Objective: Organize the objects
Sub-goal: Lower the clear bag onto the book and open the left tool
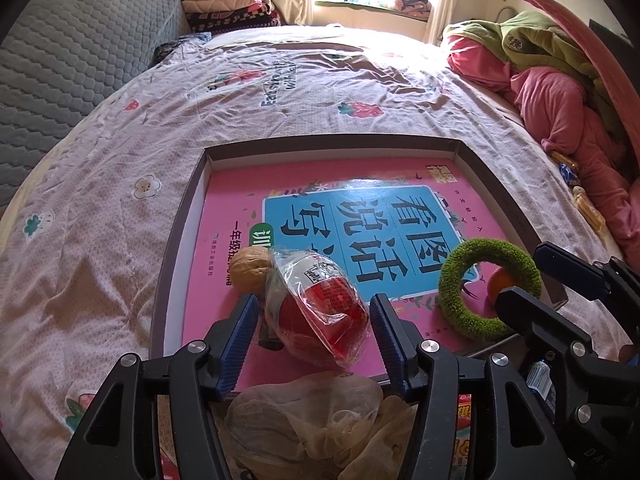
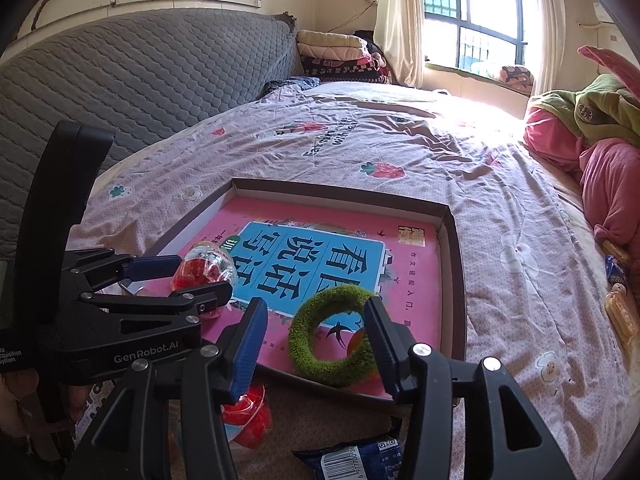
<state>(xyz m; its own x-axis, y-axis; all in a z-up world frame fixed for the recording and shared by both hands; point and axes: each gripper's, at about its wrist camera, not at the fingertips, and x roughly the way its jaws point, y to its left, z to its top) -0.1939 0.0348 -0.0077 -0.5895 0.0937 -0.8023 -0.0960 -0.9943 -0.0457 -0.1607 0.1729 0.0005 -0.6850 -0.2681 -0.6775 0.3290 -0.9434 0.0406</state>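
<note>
A shallow brown box lid [image 1: 188, 200] [image 2: 452, 248] lies on the bed with a pink and blue book [image 1: 360, 216] [image 2: 320, 252] in it. On the book lie a red snack in clear wrap [image 1: 320, 300] [image 2: 204, 268], a walnut [image 1: 248, 270], a green fuzzy ring [image 1: 488, 284] [image 2: 332, 336] and a small orange [image 1: 500, 282] [image 2: 358, 342]. My left gripper [image 1: 314, 320] [image 2: 176, 280] is open, its jaws on either side of the wrapped snack. My right gripper [image 2: 316, 332] [image 1: 524, 276] is open around the green ring.
A crumpled clear bag [image 1: 312, 420] lies under my left gripper. A red wrapped item [image 2: 248, 412] and a dark blue packet [image 2: 360, 460] lie in front of the lid. Pink and green bedding [image 1: 560, 92] with snack packets [image 2: 620, 304] is heaped at right. A grey headboard [image 2: 140, 76] stands at left.
</note>
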